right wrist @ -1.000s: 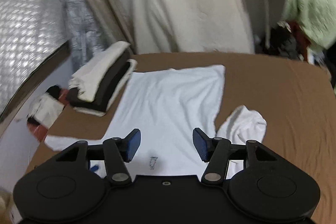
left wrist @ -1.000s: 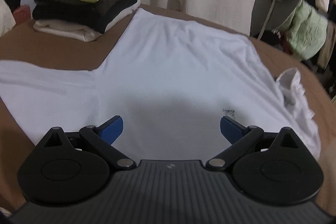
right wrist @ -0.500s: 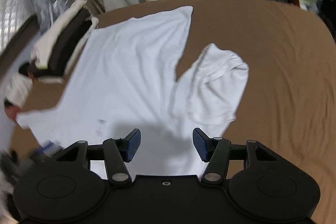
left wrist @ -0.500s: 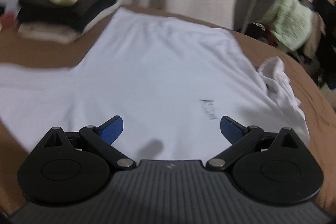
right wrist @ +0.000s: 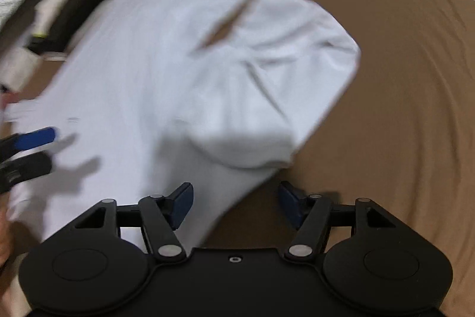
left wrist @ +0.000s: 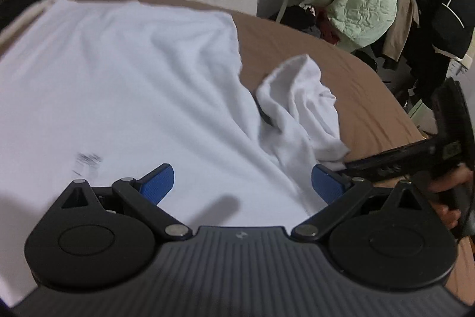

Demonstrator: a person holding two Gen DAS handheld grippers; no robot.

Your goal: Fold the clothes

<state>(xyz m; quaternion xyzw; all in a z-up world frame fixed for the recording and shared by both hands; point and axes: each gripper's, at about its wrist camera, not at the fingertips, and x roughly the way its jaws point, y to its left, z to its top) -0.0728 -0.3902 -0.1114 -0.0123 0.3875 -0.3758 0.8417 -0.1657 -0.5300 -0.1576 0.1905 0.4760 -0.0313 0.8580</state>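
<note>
The white T-shirt (left wrist: 124,85) lay spread flat on the brown table (left wrist: 297,40), its body running away from you toward the far edge. Its right sleeve (right wrist: 267,85) was bunched and folded back on itself, resting partly on the shirt and partly on the bare tabletop. A small dark mark (left wrist: 87,159) showed on the fabric near your left side.

Your left gripper (left wrist: 242,183) hung over the near part of the shirt with its blue pads (left wrist: 157,183) spread wide and nothing between them. Your right gripper (right wrist: 236,202) sat low over the shirt's near right edge, just short of the crumpled sleeve; its jaws had just been opening and stood apart, with the hem of the cloth lying below the gap but not pinched.

A stack of folded clothes (right wrist: 68,2) stood at the far left of the table, touching the shirt's edge.
</note>
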